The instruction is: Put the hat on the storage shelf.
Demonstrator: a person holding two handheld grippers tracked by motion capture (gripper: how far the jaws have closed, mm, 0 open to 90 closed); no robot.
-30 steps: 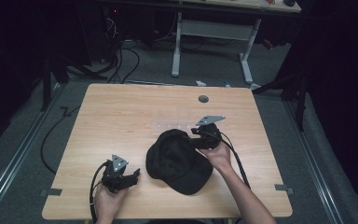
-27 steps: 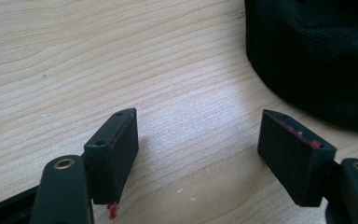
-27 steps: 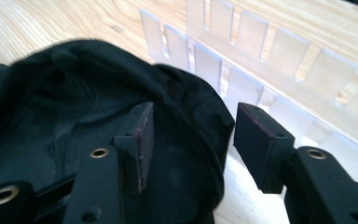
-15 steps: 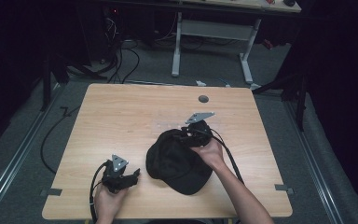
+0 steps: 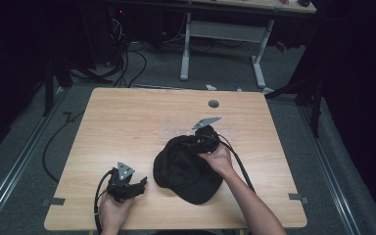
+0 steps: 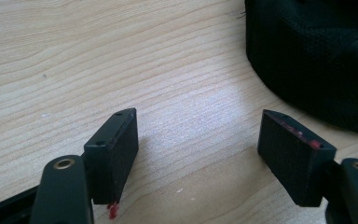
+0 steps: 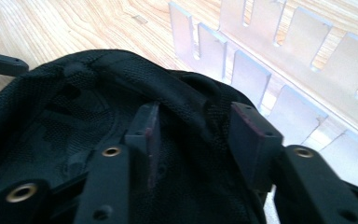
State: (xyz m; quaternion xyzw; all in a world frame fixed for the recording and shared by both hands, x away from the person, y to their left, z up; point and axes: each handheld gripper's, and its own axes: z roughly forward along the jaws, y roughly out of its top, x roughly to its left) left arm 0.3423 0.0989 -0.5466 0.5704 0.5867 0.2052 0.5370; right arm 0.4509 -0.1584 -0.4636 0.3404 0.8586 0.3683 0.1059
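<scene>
Right gripper (image 7: 193, 133) now further onto black cap (image 5: 186, 169), both grippers' jaws apart.

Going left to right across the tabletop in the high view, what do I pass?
Left gripper → black cap → the hand holding the right gripper at the cap's far edge → bare table.
</scene>
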